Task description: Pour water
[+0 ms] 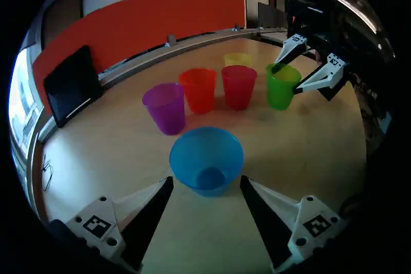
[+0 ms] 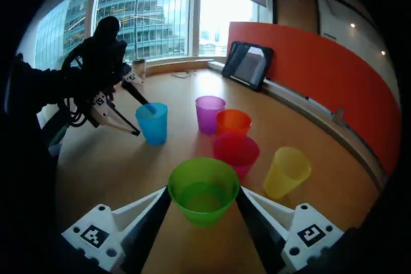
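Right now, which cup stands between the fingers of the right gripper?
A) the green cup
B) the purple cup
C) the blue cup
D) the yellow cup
A: in the right gripper view the green cup stands between the two fingers of the right gripper, while the blue cup is at the left gripper.

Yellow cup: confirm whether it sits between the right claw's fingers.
No, the green cup sits between the fingers of the right claw; the yellow cup stands apart.
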A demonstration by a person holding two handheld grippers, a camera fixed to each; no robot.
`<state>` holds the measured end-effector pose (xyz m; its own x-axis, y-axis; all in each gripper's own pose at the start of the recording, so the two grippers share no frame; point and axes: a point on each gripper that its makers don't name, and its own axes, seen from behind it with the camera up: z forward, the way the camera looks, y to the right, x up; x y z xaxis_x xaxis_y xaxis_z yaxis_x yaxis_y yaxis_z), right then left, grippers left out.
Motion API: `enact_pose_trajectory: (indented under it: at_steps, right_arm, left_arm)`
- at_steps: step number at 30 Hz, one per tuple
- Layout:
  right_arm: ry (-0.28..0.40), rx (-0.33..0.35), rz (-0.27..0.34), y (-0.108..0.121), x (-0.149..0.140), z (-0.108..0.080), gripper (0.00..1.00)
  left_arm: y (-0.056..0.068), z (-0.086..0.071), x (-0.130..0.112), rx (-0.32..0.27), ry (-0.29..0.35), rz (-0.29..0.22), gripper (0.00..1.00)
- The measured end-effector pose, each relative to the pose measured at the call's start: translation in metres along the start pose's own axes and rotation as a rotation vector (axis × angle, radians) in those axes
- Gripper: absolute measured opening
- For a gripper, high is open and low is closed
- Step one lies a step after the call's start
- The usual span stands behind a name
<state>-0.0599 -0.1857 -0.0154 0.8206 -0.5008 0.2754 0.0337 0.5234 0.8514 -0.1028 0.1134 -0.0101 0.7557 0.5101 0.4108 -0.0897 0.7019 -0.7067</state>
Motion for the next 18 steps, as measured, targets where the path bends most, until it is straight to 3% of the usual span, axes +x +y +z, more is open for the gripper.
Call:
enact_pose_trajectory:
  at_steps: [18]
  right_arm:
    - [-0.016,-0.002,0.014,-0.002,-0.012,0.011,0.91]
  left_arm:
    - [0.002,-0.012,-0.001,0.001,0.012,-0.012,0.97]
